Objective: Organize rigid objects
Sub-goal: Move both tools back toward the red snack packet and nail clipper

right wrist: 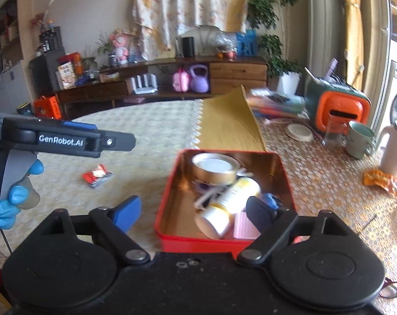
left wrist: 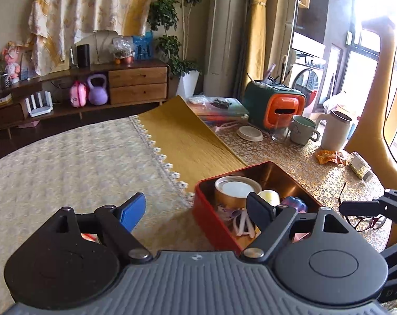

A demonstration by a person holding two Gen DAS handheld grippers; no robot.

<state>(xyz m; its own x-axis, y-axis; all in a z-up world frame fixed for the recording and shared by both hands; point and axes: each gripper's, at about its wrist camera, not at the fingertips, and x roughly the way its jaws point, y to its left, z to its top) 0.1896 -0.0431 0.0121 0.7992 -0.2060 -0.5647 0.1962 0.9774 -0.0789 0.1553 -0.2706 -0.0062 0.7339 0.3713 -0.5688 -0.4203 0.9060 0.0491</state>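
The left tool (left wrist: 195, 214) has its two fingers wide apart and holds nothing; it hangs over the cream cloth (left wrist: 75, 162) at the left edge of the red tin box (left wrist: 211, 220). The right tool (right wrist: 193, 211) is also spread open and empty, just in front of the near wall of the same box.

The red tin box stands open on the surface (right wrist: 327, 183), beside a yellow mat (right wrist: 229, 123). Inside it there is a gold roll of tape (right wrist: 215, 169) at the far end. A white and yellow bottle (right wrist: 229, 202) lies on its side in the middle. A pink ribbed piece (right wrist: 244, 227) is at the near right corner, and a small blue thing (right wrist: 270, 200) sits beside it, partly hidden by the finger. White loops (left wrist: 244, 225) lie at the bottom.

A small red and white packet (right wrist: 98, 175) lies on the cream cloth, well apart from the box, to its left. A hand in a blue glove (right wrist: 13, 197) grips the handle of the left tool.
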